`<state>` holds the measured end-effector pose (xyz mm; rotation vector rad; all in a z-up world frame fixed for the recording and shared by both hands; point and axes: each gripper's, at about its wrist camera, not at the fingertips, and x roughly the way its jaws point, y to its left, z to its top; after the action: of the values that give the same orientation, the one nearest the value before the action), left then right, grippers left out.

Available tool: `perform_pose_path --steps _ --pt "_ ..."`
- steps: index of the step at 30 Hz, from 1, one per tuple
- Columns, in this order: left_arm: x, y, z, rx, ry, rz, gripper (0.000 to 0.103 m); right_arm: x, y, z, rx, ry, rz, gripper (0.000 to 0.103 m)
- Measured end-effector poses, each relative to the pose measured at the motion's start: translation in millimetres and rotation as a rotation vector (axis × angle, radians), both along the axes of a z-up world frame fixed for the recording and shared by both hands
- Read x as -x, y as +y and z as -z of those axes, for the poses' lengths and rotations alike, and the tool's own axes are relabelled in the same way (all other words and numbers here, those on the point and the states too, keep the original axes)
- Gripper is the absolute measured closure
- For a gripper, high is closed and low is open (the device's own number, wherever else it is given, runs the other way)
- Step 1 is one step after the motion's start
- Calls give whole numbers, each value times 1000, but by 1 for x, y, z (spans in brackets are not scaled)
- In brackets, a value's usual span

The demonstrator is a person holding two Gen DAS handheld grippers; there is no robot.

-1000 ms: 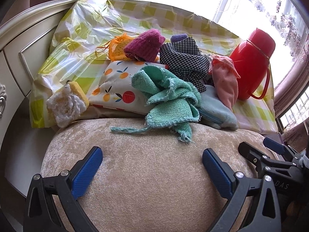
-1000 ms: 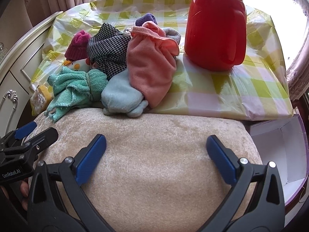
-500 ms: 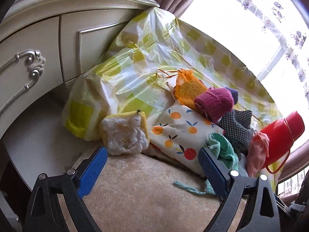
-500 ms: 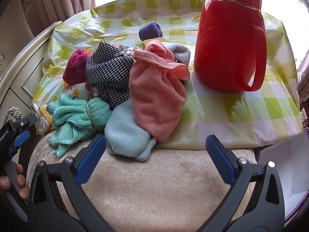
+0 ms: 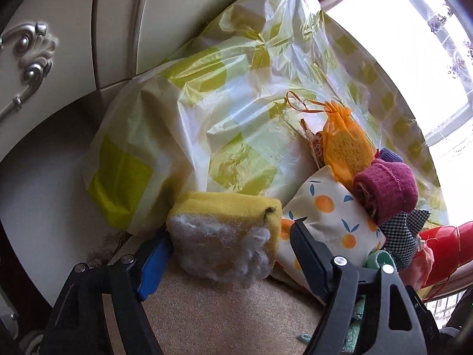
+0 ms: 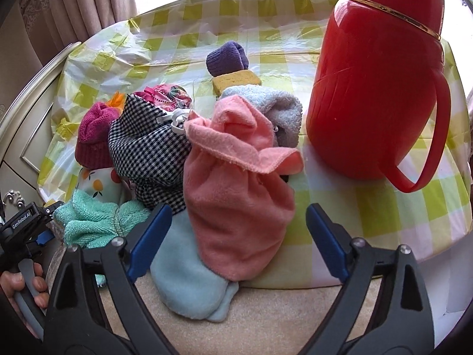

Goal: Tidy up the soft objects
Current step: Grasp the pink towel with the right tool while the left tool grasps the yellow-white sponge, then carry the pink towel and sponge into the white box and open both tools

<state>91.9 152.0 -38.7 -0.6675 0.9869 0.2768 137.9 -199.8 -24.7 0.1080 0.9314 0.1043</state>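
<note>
Since a second ago both grippers have advanced: left gripper [image 5: 230, 236], jaws closing, brackets the yellow sponge with white fluff [image 5: 227, 236] at the checked tablecloth's [image 5: 236, 88] left edge, right gripper [image 6: 236, 227], closing, straddles the untouched pink terry towel [image 6: 236, 192].

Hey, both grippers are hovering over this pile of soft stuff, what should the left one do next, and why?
Probably finish closing the left hand-held gripper on the yellow sponge. The sponge already sits between its closing jaws, at the pile's edge, apart from the fruit-print pouch, so it should lift free without dragging anything. The right hand-held gripper, also closing, brackets the pink cloth.
</note>
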Motion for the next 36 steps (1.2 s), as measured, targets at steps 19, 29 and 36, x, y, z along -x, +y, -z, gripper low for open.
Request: perform_pose_path --steps 19,29,36 --pt "42 -43 -60 -173 -218 60 42 35 -19 -21 -72 -107 4 78" --pt "57 -126 -93 -192 -331 268 42 94 -68 -51 -54 -178 52 78" --pt "60 -199 -101 -153 -378 465 41 126 -126 -54 -31 -161 181 78"
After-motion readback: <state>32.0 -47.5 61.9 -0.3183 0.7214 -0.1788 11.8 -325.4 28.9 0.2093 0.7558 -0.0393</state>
